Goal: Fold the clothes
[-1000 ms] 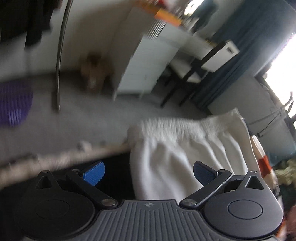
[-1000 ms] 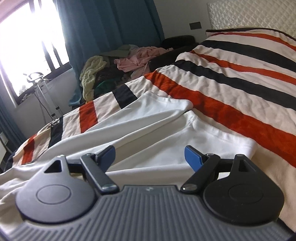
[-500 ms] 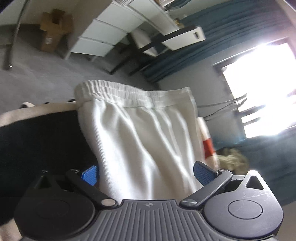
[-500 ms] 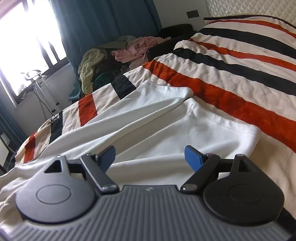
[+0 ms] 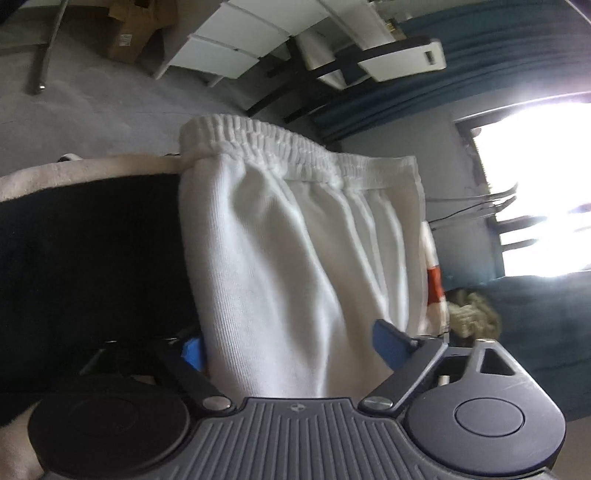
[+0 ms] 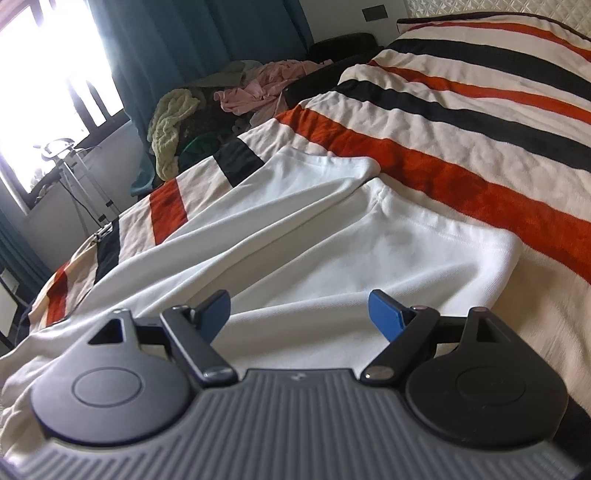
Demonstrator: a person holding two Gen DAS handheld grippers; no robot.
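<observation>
1. Shorts (image 5: 295, 240), white, spread flat over striped blanket (image 6: 461, 122) on the bed; elastic waistband (image 5: 280, 147) at 12 o'clock in the left wrist view, hanging just past the bed edge above grey floor (image 5: 92, 110).
2. Left gripper (image 5: 288, 349) closing, white cloth of the shorts between the blue pads; left pad (image 5: 194, 350) at 8 o'clock half hidden against the fabric's edge, right pad (image 5: 388, 343) at 4 o'clock standing clear of the cloth, so not yet pinched.
3. Black stripe of the blanket at 9 o'clock of that view, beside the shorts; cream border above it.
4. White drawers (image 5: 236, 40) and cardboard box (image 5: 136, 26) toward 11 and 12 o'clock, black-legged chair (image 5: 369, 55) at 1 o'clock, bright window (image 5: 546, 177) at 3 o'clock.
5. Right gripper (image 6: 299, 312) spread wide, nothing between its pads, hovering low over the leg end of the shorts (image 6: 332, 251).
6. Two leg hems seen from the right wrist: one ending near 12 o'clock of centre, the other toward 3 o'clock, both lying on the blanket's orange, black and cream stripes.
7. Heap of clothes (image 6: 221, 110) at 11 o'clock beyond the bed, before blue curtain (image 6: 192, 44).
</observation>
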